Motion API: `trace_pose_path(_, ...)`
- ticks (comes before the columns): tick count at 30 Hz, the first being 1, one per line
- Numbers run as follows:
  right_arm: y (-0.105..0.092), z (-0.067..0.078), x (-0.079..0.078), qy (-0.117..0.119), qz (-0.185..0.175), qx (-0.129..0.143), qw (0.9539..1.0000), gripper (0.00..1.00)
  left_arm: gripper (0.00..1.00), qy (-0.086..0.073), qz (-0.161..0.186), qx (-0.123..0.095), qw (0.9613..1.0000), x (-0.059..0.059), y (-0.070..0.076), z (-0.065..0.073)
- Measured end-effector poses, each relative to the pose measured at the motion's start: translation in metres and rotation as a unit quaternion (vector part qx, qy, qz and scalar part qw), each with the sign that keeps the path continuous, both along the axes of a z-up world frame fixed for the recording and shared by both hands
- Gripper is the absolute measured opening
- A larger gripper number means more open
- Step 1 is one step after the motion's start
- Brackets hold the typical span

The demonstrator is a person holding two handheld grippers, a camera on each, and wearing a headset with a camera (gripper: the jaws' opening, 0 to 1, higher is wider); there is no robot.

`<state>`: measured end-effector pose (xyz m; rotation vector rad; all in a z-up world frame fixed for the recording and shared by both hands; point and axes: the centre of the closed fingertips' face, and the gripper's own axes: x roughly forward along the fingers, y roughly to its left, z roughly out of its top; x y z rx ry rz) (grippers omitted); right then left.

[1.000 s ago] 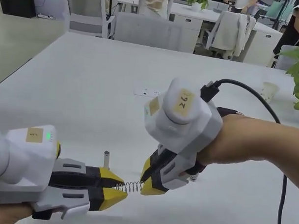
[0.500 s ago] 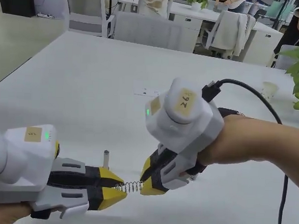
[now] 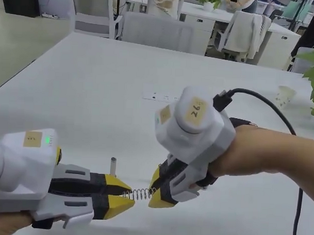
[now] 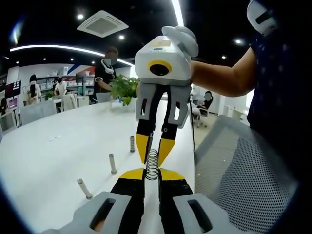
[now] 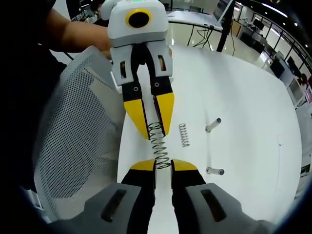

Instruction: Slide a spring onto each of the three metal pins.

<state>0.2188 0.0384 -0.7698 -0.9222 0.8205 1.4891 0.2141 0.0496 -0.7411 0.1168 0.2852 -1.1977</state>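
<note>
Jaws of L gripper [image 4: 152,174] & R gripper [image 5: 163,165] clenched on opposite ends of one spring [image 5: 158,141], 3 pins [image 4: 112,163] beside L tips bare: 0/3 done.

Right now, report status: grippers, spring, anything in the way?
Left gripper and right gripper each shut on one end of the small steel coil spring. Three upright metal pins stand off to the side. Second spring loose on white table.

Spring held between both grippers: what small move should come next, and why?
Probably the left gripper should open and let go. Both grippers pinch the spring by its ends, so neither end is free to slide onto a pin; the right gripper could then carry it over.
</note>
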Motion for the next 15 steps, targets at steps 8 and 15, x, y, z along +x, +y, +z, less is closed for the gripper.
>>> trace_pose_path(8, 0.0003, 0.0008, -0.0012, -0.001, 0.003, 0.002, 1.0000, 0.09, 0.02, -0.003, -0.001, -0.002, 1.0000, -0.0009, -0.0006, 0.0017)
trace_pose_path(15, 0.0007, 0.0058, -0.0011, -0.007, 0.004, 0.006, 1.0000, 0.08, 0.02, -0.005, 0.000, -0.001, 1.0000, -0.0003, 0.0003, 0.0016)
